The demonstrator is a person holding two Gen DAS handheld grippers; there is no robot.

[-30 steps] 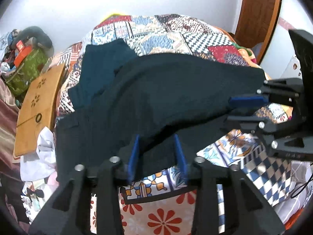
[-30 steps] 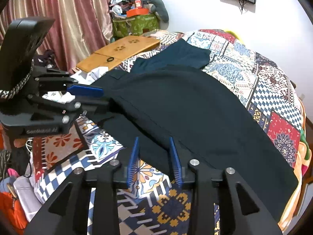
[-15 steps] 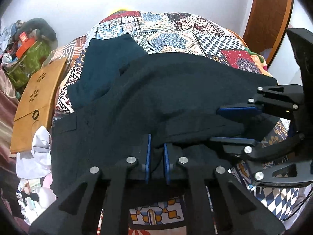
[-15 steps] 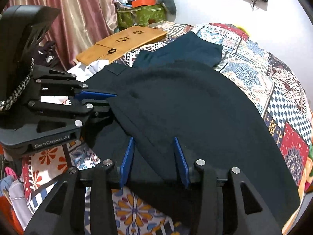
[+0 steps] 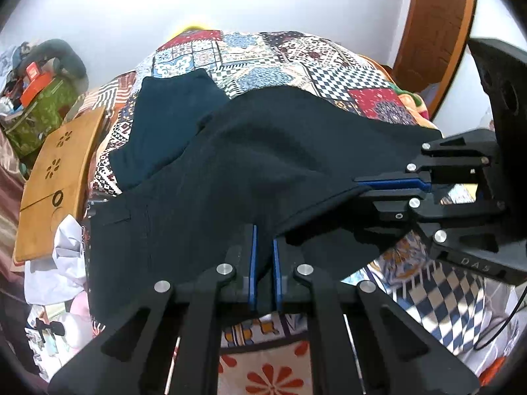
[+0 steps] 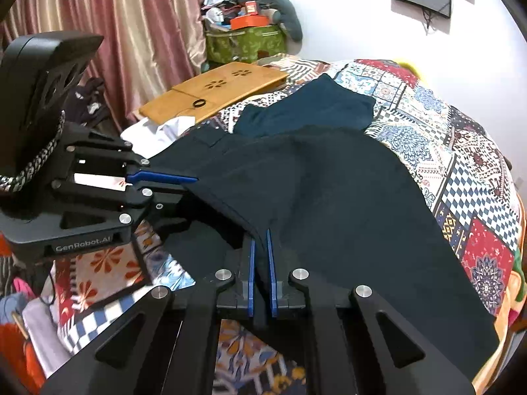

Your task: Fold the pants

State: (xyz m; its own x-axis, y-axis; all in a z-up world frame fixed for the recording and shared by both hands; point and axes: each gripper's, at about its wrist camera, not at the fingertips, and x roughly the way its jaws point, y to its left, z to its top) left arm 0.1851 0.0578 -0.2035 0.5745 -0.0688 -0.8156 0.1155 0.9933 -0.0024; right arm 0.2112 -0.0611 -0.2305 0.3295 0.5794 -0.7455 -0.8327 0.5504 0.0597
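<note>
Dark navy pants (image 5: 263, 164) lie spread over a patchwork bedspread (image 5: 296, 59). The near hem edge is lifted off the bed between both grippers. My left gripper (image 5: 263, 247) is shut on the pants' near edge, cloth pinched between its blue pads. In the right wrist view my right gripper (image 6: 260, 240) is shut on the same edge of the pants (image 6: 329, 197), farther along. Each gripper shows in the other's view: the right gripper (image 5: 359, 187) at the right, the left gripper (image 6: 194, 182) at the left, both biting the cloth.
A folded teal garment (image 5: 171, 121) lies on the bed beyond the pants. A wooden lap desk (image 5: 56, 177) rests at the bed's left edge over white cloth (image 5: 59, 263). Green bag with clutter (image 6: 243, 39) and curtains (image 6: 98, 33) stand behind. A wooden door (image 5: 434, 33) is at right.
Both grippers closed on the pants' near edge, the left first, then the right. The edge now hangs lifted between them instead of lying flat.
</note>
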